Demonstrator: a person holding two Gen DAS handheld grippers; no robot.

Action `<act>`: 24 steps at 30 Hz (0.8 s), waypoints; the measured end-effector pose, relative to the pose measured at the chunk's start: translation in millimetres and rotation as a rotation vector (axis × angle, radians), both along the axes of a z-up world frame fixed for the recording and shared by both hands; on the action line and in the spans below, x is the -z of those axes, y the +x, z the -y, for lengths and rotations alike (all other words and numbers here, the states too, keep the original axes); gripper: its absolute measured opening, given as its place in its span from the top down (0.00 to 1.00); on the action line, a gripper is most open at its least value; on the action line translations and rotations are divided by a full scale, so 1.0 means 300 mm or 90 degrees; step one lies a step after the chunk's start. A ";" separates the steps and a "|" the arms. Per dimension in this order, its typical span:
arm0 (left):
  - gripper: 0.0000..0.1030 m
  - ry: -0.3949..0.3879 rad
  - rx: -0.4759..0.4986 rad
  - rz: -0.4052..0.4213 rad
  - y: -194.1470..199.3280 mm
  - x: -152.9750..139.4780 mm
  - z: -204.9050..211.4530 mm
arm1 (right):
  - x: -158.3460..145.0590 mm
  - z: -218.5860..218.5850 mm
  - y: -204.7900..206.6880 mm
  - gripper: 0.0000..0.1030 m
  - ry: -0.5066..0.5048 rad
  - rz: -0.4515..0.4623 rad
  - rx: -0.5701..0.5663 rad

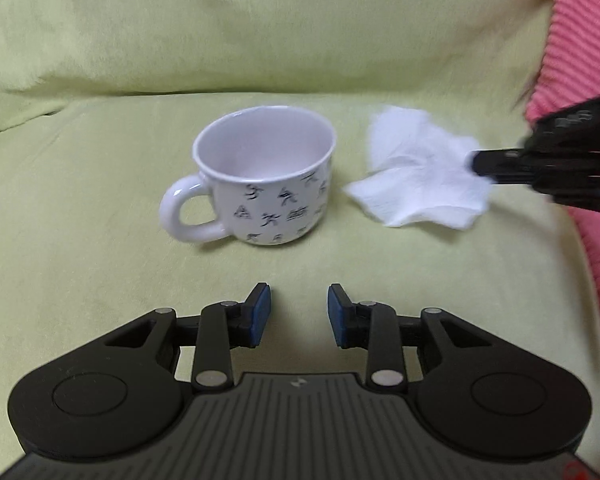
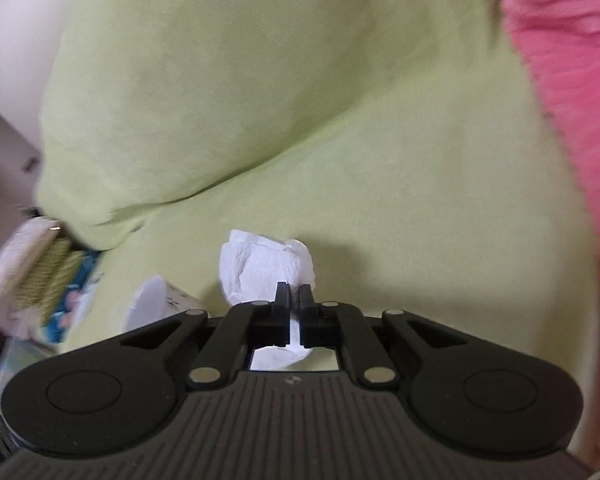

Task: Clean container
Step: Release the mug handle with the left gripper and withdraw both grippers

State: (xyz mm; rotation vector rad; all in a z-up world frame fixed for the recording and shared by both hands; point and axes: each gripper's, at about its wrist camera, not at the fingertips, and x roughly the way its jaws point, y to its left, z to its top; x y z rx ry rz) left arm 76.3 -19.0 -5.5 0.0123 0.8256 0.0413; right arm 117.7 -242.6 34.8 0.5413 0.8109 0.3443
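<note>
Mug (image 1: 265, 176) upright on green cover (image 1: 100, 240), inside bare, handle at 9 o'clock. Tissue (image 1: 418, 168) at 3 o'clock, pinched by right gripper (image 2: 294, 294). Left gripper (image 1: 299, 312) fingers wide, holding nothing.

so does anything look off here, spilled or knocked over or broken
Nothing stands out. The white mug stands upright on the green cushion, looks empty, with no visible chips or spills. The right gripper is shut on a crumpled white tissue beside the mug; the left gripper is open, short of it.
</note>
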 end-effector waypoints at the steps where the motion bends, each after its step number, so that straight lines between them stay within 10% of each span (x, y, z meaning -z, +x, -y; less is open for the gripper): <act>1: 0.63 -0.001 -0.001 0.002 -0.003 -0.004 -0.003 | -0.004 -0.006 -0.028 0.96 -0.011 0.005 0.021; 9: 0.53 -0.002 -0.019 -0.006 -0.005 -0.001 -0.007 | 0.001 -0.052 -0.143 0.91 -0.005 -0.058 0.065; 16: 0.40 -0.010 -0.033 -0.025 -0.032 -0.011 -0.013 | -0.126 -0.088 -0.240 0.90 -0.183 0.046 -0.013; 24: 0.38 -0.037 -0.051 -0.035 -0.109 -0.073 0.001 | -0.162 -0.111 -0.301 0.71 -0.208 0.085 -0.126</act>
